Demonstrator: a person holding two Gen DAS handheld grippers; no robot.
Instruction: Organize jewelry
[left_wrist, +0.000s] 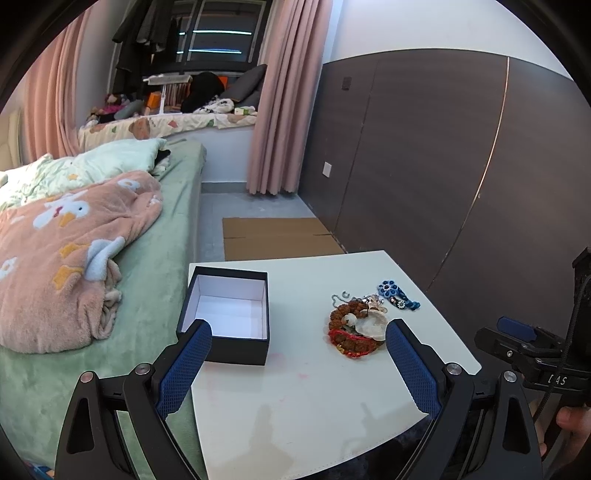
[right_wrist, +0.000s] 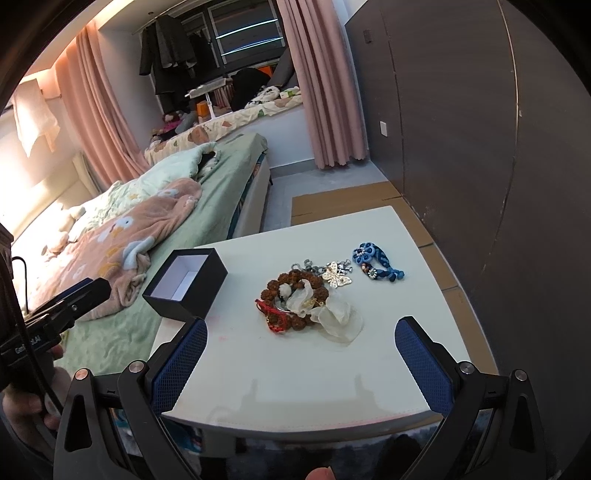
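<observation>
An open black box with a white inside stands at the left of the white table. A pile of jewelry lies at the right: a brown bead bracelet, a red cord, white shell pieces, a gold butterfly, a chain, and a blue woven flower bracelet. My left gripper is open and empty above the table's near side. My right gripper is open and empty, just short of the pile.
A bed with a pink blanket lies against the table's left edge. A dark panelled wall runs along the right. Flat cardboard lies on the floor beyond the table.
</observation>
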